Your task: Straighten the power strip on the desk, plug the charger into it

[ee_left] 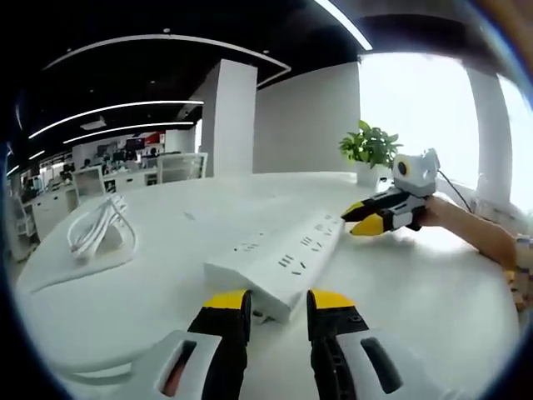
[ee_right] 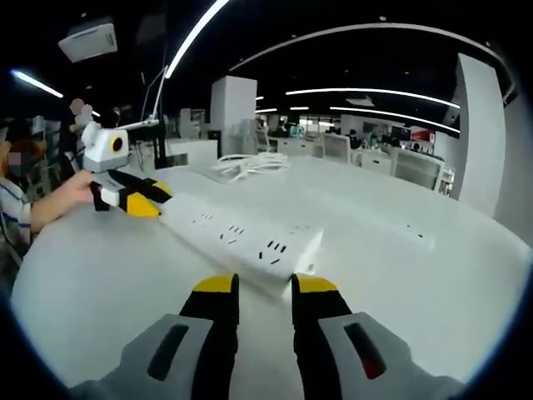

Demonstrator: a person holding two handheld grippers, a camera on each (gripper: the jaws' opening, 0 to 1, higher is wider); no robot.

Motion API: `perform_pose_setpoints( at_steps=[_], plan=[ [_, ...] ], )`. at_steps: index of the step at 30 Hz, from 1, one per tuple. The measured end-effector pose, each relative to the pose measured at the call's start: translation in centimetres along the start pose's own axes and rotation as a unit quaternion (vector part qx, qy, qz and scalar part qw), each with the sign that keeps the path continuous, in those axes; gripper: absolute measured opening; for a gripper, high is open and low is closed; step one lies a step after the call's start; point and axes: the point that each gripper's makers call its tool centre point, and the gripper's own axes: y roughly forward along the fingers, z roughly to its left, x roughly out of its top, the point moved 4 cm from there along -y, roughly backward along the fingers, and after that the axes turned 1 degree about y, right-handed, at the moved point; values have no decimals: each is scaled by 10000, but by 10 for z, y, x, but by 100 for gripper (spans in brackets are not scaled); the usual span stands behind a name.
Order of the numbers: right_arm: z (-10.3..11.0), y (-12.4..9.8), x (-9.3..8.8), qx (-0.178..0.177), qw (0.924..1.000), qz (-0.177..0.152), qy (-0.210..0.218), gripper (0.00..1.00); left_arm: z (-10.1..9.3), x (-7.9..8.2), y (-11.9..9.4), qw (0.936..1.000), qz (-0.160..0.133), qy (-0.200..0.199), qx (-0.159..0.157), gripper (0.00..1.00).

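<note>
A white power strip lies slantwise on the white desk. Its near end sits just ahead of my left gripper, whose yellow-tipped jaws stand a little apart with nothing held. My right gripper comes in from the right at the strip's far end. In the right gripper view the same power strip runs from my right gripper, which is open, to the left gripper at its far end. A coiled white charger cable rests further left, and the coiled cable lies beyond the strip.
A person's arm holds the right gripper, and a hand holds the left one. A potted plant stands at the desk's far edge by the window. A flat outlet plate is set in the desk surface to the right.
</note>
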Motion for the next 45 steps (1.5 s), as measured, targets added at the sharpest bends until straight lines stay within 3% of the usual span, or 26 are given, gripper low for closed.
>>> perform_pose_setpoints(
  at_steps=[45],
  plan=[
    [24, -15, -1, 24, 9997, 174, 167, 23, -8, -6, -14, 9997, 168, -97, -114, 27]
  ],
)
